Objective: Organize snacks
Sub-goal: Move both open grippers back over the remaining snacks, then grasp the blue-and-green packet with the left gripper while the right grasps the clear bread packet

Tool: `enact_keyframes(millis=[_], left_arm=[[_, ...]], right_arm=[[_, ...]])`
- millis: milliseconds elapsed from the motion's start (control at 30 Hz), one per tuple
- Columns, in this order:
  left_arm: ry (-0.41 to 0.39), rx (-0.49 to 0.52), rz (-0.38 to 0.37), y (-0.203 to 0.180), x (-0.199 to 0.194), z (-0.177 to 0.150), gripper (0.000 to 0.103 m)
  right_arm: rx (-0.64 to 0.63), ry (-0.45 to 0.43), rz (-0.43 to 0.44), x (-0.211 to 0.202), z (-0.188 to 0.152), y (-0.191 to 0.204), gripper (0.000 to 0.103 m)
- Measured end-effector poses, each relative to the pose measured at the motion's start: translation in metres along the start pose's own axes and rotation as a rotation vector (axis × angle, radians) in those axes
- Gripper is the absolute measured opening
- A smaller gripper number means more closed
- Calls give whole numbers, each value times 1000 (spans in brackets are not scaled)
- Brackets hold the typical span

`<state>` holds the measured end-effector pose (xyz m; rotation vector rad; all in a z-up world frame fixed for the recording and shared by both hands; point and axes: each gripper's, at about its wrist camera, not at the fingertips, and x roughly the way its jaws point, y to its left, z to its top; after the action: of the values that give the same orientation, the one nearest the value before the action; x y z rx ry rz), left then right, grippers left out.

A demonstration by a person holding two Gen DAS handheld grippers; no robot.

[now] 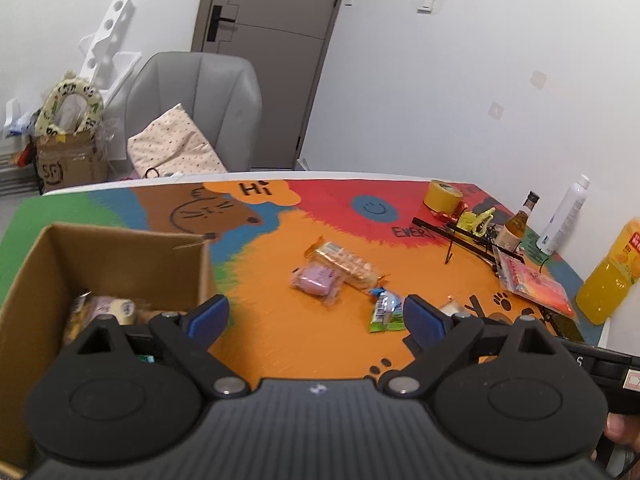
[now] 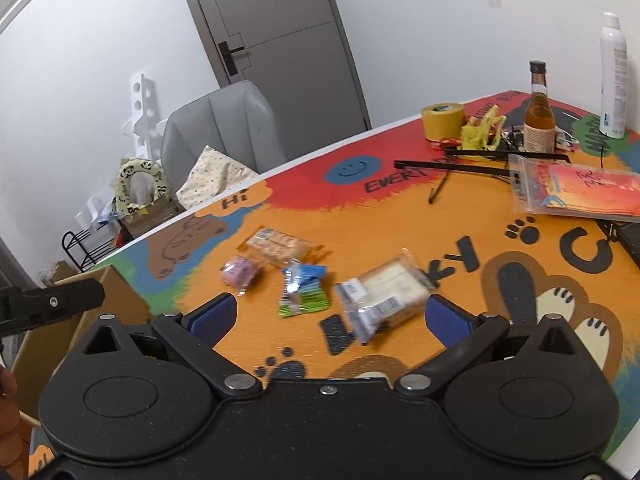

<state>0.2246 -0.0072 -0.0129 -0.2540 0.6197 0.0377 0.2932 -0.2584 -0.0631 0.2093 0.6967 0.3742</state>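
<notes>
The left gripper (image 1: 316,316), black with blue pads, stands wide open with nothing between its fingers; it hangs over the orange middle of the desk (image 1: 280,344), whose top is covered in a bright cartoon print; its left finger sits just over the near right wall of the open brown cardboard box (image 1: 120,248) at the desk's left edge, and wrapped snacks already lie in the bottom of that box. The right gripper (image 2: 330,316), the same black and blue build, is also spread open and empty; the clear-wrapped white sandwich (image 2: 384,292) lies on the desk between and just beyond its pads, nearer the right one, untouched. Further out toward the desk's centre lie the green and blue candy packet (image 2: 302,290), the small pink wrapped cake (image 2: 240,272) and the long orange-ended cracker pack (image 2: 278,246), close together, the cake touching the cracker pack. Along the far right edge stand a yellow tape roll (image 2: 442,118), a small amber glass bottle (image 2: 538,114), a white spray can (image 2: 614,76) and, in the left view, an orange juice bottle (image 1: 610,276); a red packet in a clear zip bag (image 2: 580,190) lies near them.
</notes>
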Motion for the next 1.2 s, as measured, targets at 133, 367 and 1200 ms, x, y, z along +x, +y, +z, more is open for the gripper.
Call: enact_keyframes(millis=[133, 367, 1200], left_arm=[[18, 21, -14, -17, 16, 1, 93], [32, 47, -42, -40, 42, -4, 86], [136, 47, -55, -69, 151, -18, 51]], right_arm=[[-9, 8, 12, 7, -1, -11, 103], [-24, 15, 26, 21, 0, -28, 103], [-126, 69, 16, 81, -4, -50, 59]])
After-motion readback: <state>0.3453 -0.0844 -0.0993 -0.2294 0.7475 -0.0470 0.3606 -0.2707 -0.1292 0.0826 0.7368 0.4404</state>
